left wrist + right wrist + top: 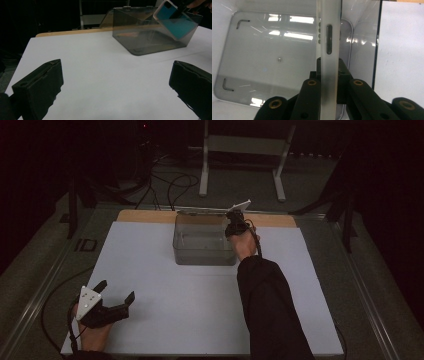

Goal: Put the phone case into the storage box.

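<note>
A clear plastic box [204,242] stands open at the far middle of the white mat; it is also in the left gripper view [140,37]. My right gripper [235,227] hovers over its right end, shut on a phone in a clear case with a teal face [175,22]. In the right gripper view the phone's thin edge [328,50] rises between the jaws of that gripper [329,67], tilted down above the box's bare floor [269,62]. My left gripper [117,291] rests open at the near left of the mat, nothing between its fingers [40,87].
The white mat [200,320] covers a table with a wooden strip [145,216] along the far edge. The box's lid [200,211] lies flipped back behind it. Beyond the table stand a metal frame [245,150] and cables on the floor [170,185].
</note>
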Motion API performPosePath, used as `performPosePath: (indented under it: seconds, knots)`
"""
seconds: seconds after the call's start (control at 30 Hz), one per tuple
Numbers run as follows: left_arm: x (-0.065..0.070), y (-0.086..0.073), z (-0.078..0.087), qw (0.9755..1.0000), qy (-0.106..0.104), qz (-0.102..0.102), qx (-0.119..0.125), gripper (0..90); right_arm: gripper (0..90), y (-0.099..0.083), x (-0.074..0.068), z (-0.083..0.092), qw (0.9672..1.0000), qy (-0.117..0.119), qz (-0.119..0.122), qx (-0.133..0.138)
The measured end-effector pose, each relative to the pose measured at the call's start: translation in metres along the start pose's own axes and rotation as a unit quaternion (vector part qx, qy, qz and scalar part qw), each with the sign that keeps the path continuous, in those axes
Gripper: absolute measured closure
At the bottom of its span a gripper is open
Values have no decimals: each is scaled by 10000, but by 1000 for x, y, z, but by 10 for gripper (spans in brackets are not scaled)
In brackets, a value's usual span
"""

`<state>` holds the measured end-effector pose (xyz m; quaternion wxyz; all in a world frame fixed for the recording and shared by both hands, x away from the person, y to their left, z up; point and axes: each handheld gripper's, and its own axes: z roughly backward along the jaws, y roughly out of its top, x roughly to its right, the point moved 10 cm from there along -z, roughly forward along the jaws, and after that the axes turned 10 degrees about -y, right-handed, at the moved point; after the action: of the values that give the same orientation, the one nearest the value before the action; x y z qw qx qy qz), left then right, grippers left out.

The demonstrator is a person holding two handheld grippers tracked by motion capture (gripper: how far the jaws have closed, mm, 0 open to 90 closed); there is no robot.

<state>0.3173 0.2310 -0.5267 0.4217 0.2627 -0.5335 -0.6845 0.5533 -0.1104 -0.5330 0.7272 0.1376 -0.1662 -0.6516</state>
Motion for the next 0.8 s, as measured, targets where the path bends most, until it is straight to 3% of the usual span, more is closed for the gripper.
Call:
performPosePath:
  seconds: [0.5,0.8]
  knots:
    - [0,0,1,10000,-3,9,2,1,852,-4,-3,-8,9996,-247,51,-108]
    - [0,0,1,10000,-4,8,22,1,827,-6,-4,-10,9993,-319,-74,-193]
